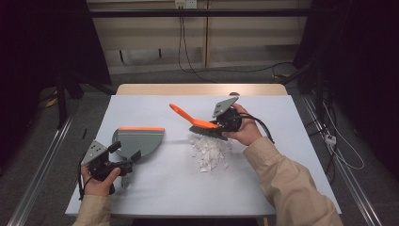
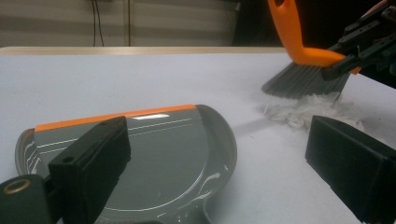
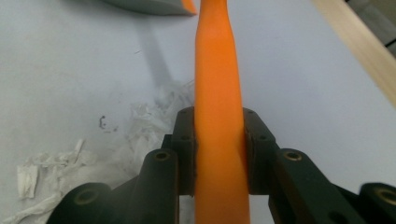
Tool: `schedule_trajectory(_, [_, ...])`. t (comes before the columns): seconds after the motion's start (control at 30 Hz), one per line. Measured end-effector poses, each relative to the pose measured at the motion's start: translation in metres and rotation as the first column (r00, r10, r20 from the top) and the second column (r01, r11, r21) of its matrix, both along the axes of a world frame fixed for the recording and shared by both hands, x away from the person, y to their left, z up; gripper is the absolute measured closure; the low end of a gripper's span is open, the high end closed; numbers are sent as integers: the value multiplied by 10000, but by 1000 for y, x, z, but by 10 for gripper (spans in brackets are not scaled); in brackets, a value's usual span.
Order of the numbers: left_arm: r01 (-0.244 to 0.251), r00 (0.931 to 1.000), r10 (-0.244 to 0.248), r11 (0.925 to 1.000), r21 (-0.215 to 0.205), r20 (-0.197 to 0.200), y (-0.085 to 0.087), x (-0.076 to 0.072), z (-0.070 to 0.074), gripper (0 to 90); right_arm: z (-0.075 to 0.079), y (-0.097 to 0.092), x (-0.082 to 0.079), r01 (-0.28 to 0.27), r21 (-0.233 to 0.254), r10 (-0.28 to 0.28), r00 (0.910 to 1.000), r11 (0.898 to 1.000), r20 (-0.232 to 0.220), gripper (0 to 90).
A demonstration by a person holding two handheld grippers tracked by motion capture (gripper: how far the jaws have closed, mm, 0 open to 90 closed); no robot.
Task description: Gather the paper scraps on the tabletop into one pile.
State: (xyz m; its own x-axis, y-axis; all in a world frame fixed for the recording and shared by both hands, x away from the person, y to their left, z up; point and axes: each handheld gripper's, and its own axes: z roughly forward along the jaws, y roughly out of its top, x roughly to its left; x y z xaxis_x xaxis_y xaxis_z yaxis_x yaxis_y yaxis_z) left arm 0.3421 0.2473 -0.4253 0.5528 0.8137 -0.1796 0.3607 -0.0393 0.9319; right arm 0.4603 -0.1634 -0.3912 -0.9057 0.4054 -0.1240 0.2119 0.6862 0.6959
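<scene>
A grey dustpan [image 1: 141,141] [image 2: 159,154] with an orange front lip lies flat on the white tabletop at the left, its lip facing away from me. My left gripper [image 1: 125,151] [image 2: 219,135] stands open over the pan's near end, one jaw above the pan and the other off its right side. My right gripper [image 1: 215,125] [image 3: 218,116] is shut on the orange handle of a hand brush [image 1: 188,117] [image 3: 217,70]. The brush's dark bristles [image 2: 303,83] rest on the far edge of a pile of white paper scraps [image 1: 209,150] [image 2: 308,111] [image 3: 70,163]. In the left gripper view, the right gripper [image 2: 364,42] shows at top right.
A white sheet [image 1: 155,197] covers the table, and a strip of bare wood [image 1: 202,89] shows at the far edge. Cables hang on the wall behind and lie on the floor at the right. Bare surface separates the pan and the scraps.
</scene>
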Motion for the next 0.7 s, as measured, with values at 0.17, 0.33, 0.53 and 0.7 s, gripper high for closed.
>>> schedule_trajectory(0.17, [131,9999,-131,9999,12,-11,-1,1,0,64,11,-16,2,790,433,-791,9969,9959,20,718])
schedule_trajectory(0.33, [251,9997,-251,9997,-11,2,0,2,0,65,14,-33,-1,1436,393,-1435,9896,9889,-45,718])
schedule_trajectory(0.53, [441,9990,-441,9990,-65,10,-1,2,0,64,1,-57,-13,2294,21,-2293,9730,9733,-253,718])
schedule_trajectory(0.7, [538,9986,-537,9984,-175,21,-1,1,1,65,-17,-73,-26,3290,-300,-3301,9429,9439,-451,718])
